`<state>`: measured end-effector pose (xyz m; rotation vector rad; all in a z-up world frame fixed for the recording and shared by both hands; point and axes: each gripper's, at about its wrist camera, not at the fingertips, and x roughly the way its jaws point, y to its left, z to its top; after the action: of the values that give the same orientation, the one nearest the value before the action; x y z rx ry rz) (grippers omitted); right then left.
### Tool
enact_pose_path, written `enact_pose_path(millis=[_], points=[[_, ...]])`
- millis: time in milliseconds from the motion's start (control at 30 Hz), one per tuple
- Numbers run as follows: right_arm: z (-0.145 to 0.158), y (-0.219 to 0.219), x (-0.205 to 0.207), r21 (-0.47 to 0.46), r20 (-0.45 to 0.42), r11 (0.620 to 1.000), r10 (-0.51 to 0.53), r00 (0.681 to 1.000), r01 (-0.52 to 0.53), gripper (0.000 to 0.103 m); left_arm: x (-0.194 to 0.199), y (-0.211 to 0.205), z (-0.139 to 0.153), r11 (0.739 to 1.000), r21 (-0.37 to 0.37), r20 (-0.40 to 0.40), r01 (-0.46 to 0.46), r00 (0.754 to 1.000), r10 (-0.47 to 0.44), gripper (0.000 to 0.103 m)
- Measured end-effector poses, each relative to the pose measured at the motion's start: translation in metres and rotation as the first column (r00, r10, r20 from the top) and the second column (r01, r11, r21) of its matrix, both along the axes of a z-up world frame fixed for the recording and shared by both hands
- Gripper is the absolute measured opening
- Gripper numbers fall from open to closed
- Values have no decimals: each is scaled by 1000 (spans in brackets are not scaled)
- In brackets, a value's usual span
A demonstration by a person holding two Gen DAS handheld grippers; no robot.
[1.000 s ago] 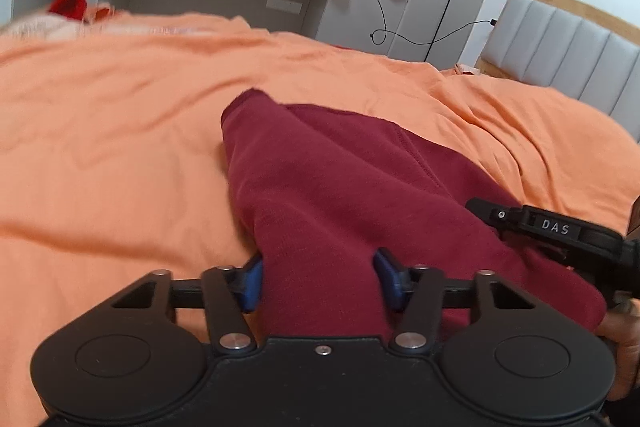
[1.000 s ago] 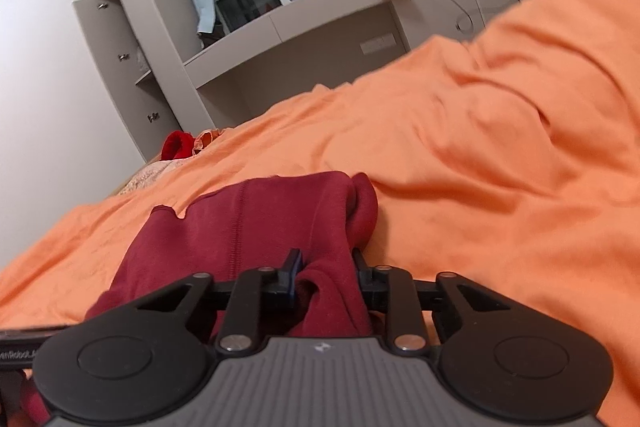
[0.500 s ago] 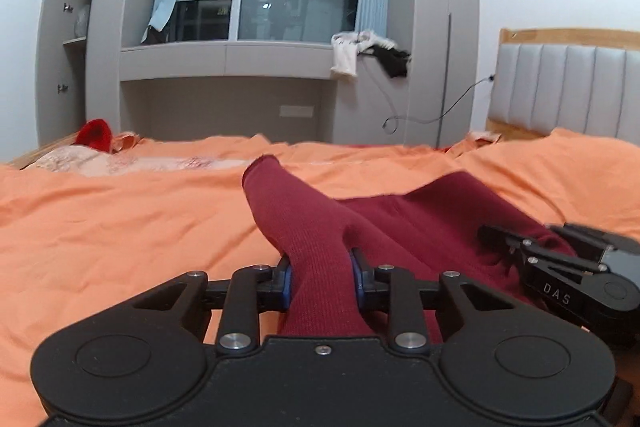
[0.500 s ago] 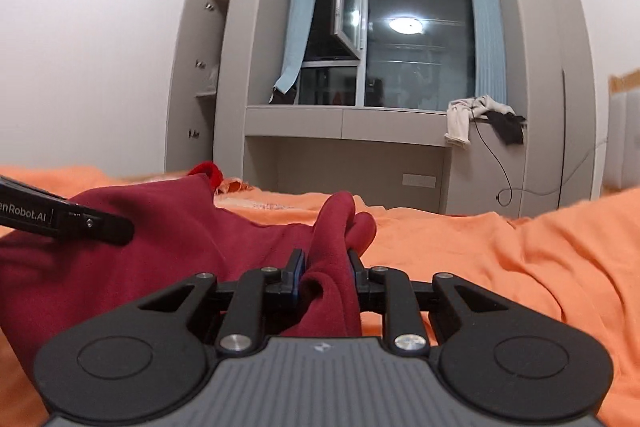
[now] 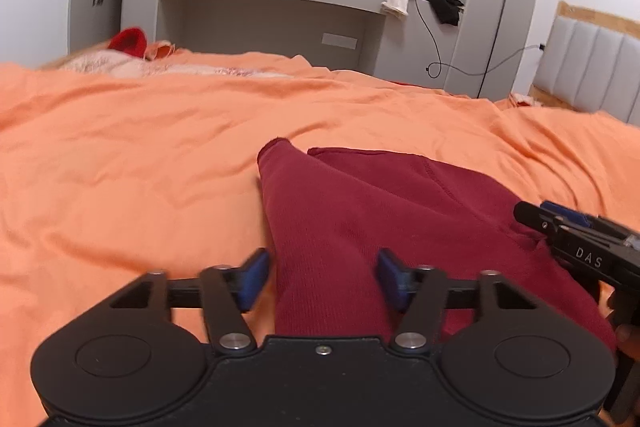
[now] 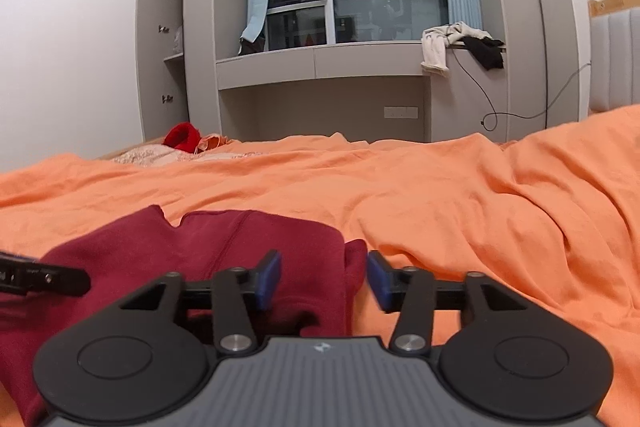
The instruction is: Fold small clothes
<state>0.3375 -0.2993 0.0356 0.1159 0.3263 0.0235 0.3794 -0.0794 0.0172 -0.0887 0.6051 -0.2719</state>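
A dark red knit garment [image 5: 384, 211] lies folded on the orange bedcover [image 5: 132, 163]. My left gripper [image 5: 322, 277] has its jaws opening; a ribbed part of the garment runs between the blue pads [image 5: 252, 277] without being pressed. My right gripper [image 6: 322, 279] is also opening, with the garment's [image 6: 224, 247] right edge lying loose between its pads [image 6: 269, 277]. The right gripper [image 5: 580, 243] shows at the right of the left wrist view. The left gripper's finger [image 6: 44, 277] shows at the left of the right wrist view.
A grey window desk unit [image 6: 324, 65] stands beyond the bed, with white and black clothes [image 6: 460, 47] draped on it and a hanging cable [image 6: 492, 115]. A red item [image 6: 182, 137] and pale fabric lie at the far left bed corner. A padded headboard [image 5: 600, 67] stands right.
Both grippers were shut on the raised garment half a second ago; now both stand open and the cloth has dropped back onto the bed. Both views tilted downward.
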Motion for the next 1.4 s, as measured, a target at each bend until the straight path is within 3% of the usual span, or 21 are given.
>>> enact_pose_path(millis=[167, 267, 333, 667, 1000, 1100, 1233, 1400], points=[[5, -7, -6, 40, 11, 999, -18, 1000, 18, 83, -9, 10, 3, 998, -40, 11, -56, 998, 56, 93], [7, -10, -20, 72, 38, 997, -7, 999, 4, 99, -17, 11, 10, 995, -53, 54, -79, 995, 82, 101], [10, -11, -32, 91, 61, 996, 2, 998, -8, 102, -23, 12, 16, 995, -65, 85, -80, 993, 86, 102], [25, 1, -99, 90, 174, 996, -15, 985, -1, 103, -91, 13, 34, 995, -40, 267, -96, 958, 104, 102], [23, 28, -193, -15, 259, 1000, -21, 966, 26, 103, -186, 21, 22, 993, 24, 388, -114, 916, 96, 102], [21, 34, -217, -18, 265, 999, -33, 964, 39, 103, -210, 24, 17, 993, 29, 395, -112, 914, 92, 102], [18, 36, -244, 9, 271, 998, -61, 961, 61, 103, -234, 29, 11, 996, -1, 362, -90, 928, 84, 102], [10, 35, -262, 19, 220, 997, -75, 973, 72, 103, -251, 34, 6, 996, -14, 341, -88, 936, 88, 102]])
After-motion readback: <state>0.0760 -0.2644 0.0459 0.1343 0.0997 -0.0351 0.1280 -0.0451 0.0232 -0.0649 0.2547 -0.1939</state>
